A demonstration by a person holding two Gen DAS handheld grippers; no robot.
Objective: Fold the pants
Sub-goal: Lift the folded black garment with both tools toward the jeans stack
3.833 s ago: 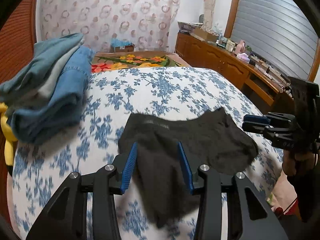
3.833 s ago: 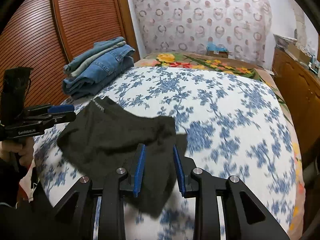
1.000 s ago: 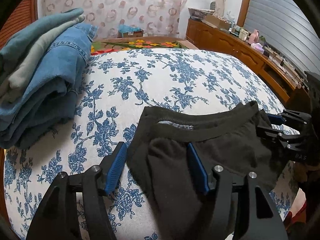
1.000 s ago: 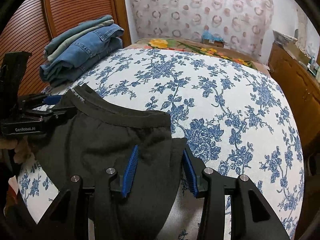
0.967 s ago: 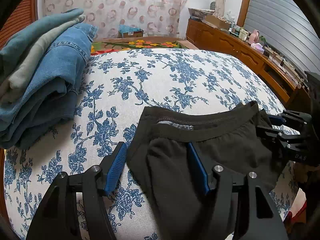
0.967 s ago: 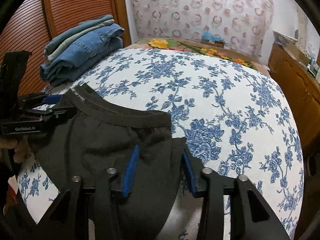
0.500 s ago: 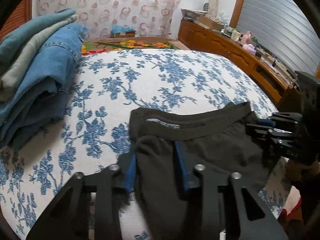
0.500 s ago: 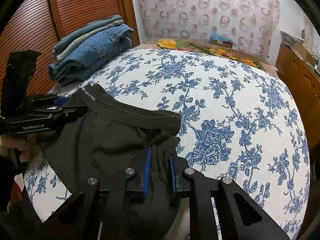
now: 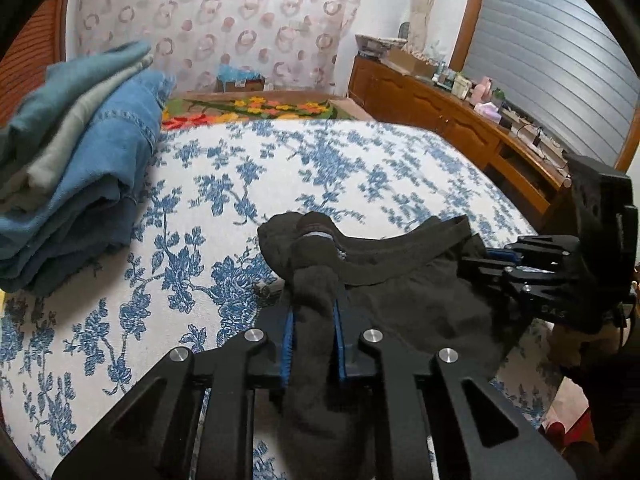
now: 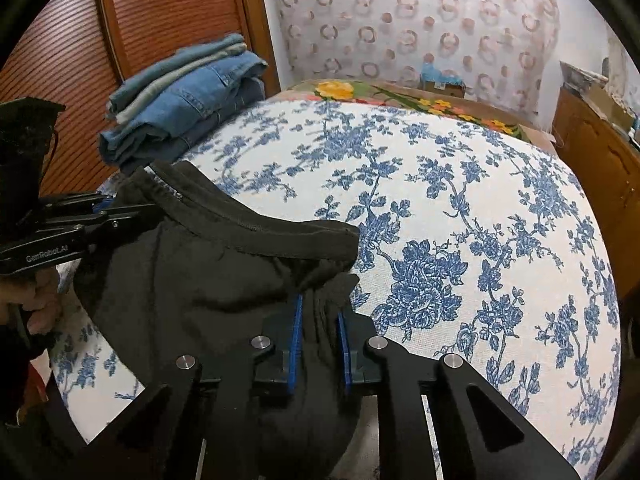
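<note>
Black pants (image 9: pixel 404 276) lie at the near edge of a bed with a blue-flowered white cover (image 9: pixel 320 168). My left gripper (image 9: pixel 312 320) is shut on the pants' left waistband corner, with cloth bunched between the blue pads. My right gripper (image 10: pixel 320 324) is shut on the right corner of the pants (image 10: pixel 208 276). Each gripper shows in the other's view, the right gripper (image 9: pixel 492 260) at the cloth's right end and the left gripper (image 10: pixel 112 216) at its left end. The waistband sags between them, lifted a little off the cover.
A stack of folded blue jeans (image 9: pixel 76 160) sits at the bed's far left, and also shows in the right wrist view (image 10: pixel 180 100). A wooden sideboard (image 9: pixel 460 128) with clutter runs along the right. A wooden slatted door (image 10: pixel 140 20) stands to the left.
Both grippers have gone from open around the pants' edge to shut on it. The waistband corners have been pulled up and bunched.
</note>
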